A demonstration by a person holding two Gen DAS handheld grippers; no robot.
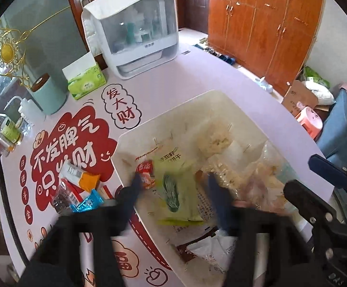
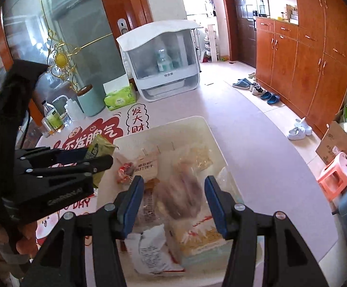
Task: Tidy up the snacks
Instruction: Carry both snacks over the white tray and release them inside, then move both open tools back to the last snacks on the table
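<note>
- Left gripper (image 1: pixel 173 179): the fingers are blurred and sit at about 7 and 5 o'clock in the left wrist view, fairly wide apart.
- A green packet (image 1: pixel 178 191) fills most of the gap between them. I can't tell whether the pads actually clamp it or just flank it.
- In the right wrist view the same green packet pokes out past the left gripper's tips at 9 o'clock, over the near-left edge of the bin.
- Right gripper (image 2: pixel 173 201): jaws spread wide, with nothing between the blue pads. It hovers over the near half of the bin.
- White bin (image 2: pixel 173 122): it sits on the table at frame centre in both views and is already loaded with snacks.
- In the bin I see a small red packet (image 2: pixel 125 169) at its 9 o'clock side. There is also a beige biscuit bag (image 2: pixel 147 165) just beside the red one, a white printed pouch (image 2: pixel 154 251) at 6 o'clock, and clear bags of pale pastry toward 3 o'clock.
- Loose snacks outside the bin at 8 o'clock in the left wrist view: an orange-and-white packet (image 1: pixel 80 174), a blue wrapper (image 1: pixel 89 201) and a red-and-clear one (image 1: pixel 66 196), all bunched together on the red-printed table mat (image 1: pixel 61 143).
- Far side of the table, 11 to 12 o'clock: tissue box (image 1: pixel 87 81), teal canister (image 1: pixel 49 95) and white countertop cabinet (image 1: pixel 135 40).
</note>
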